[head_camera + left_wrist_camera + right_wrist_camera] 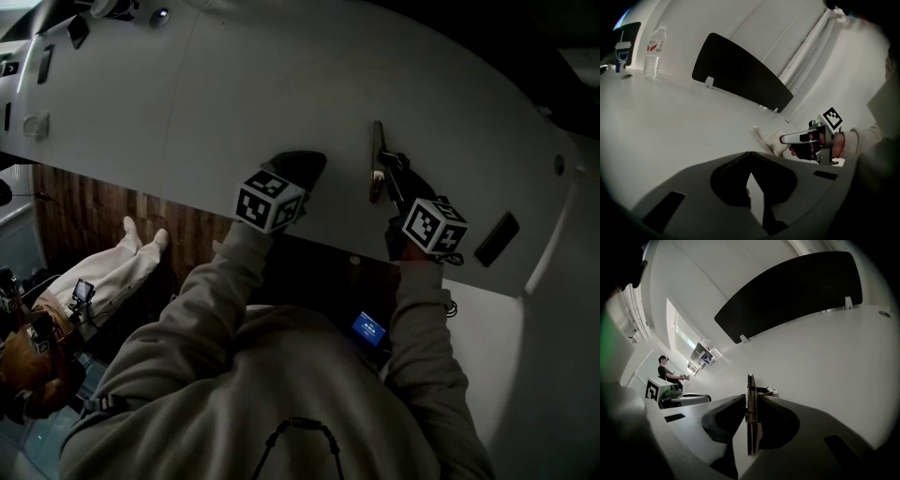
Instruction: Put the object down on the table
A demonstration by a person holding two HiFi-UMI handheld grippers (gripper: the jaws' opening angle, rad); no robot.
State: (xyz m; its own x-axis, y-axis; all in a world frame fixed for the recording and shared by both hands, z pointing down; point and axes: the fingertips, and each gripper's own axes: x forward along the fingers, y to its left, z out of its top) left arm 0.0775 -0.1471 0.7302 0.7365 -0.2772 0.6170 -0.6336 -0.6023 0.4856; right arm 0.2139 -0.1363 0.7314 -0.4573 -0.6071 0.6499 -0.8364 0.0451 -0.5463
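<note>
The left gripper [304, 165], its black jaws together with nothing between them, hangs low over the white bench [281, 84]. Beside it, the right gripper [392, 169] is clamped on a thin, flat tan panel [377, 155], held on edge close to the bench; contact is unclear.

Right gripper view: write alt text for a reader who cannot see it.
The right tongs grip a thin flat object, seen edge-on and upright between the jaws. A white table stretches ahead to a black divider panel.
</note>
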